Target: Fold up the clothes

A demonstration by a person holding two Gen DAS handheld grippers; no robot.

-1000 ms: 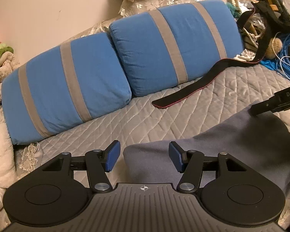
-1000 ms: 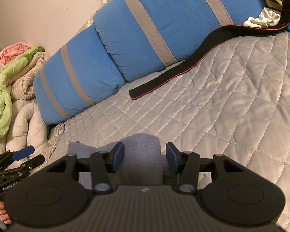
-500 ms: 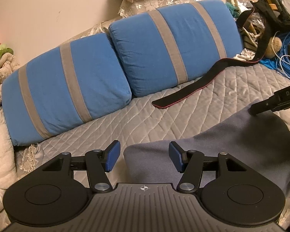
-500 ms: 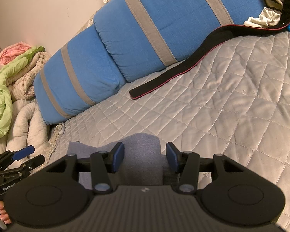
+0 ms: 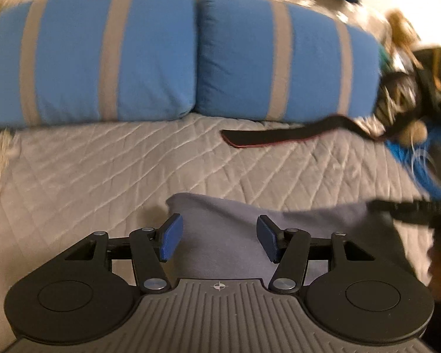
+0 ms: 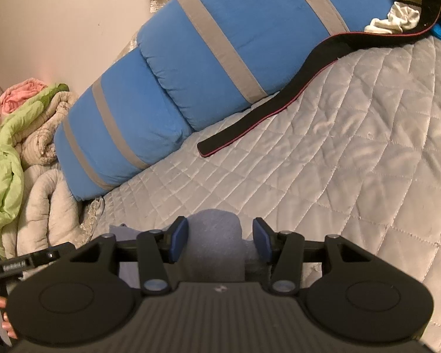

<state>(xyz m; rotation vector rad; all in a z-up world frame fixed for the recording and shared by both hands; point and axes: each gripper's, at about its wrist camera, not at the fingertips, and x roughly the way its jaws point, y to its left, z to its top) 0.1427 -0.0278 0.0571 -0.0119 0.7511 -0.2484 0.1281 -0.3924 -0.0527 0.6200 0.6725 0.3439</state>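
Note:
A grey-blue garment [image 5: 308, 220] lies flat on the quilted grey bedspread [image 5: 103, 176]. My left gripper [image 5: 219, 229] hovers over its near left corner. Its blue pads stand apart with cloth below them and no grip on it. In the right wrist view my right gripper [image 6: 220, 235] sits over another rounded end of the garment [image 6: 214, 220]. Its jaws are opening, and the cloth lies between the pads without being pinched. The right gripper's black finger [image 5: 408, 210] reaches onto the garment from the right. The left gripper's body [image 6: 29, 261] shows at the lower left, held by a hand.
Two blue pillows with grey stripes [image 5: 132, 58] line the back of the bed. A black strap with a red edge [image 5: 279, 138] lies in front of them. Rumpled blankets [image 6: 29, 147] pile up at the left, and bags and blue cable [image 5: 411, 153] at the right.
The left wrist view has rolled and swung, so the pillows now look level and the garment corner sits between its pads. The right view holds still, its pads slightly wider apart.

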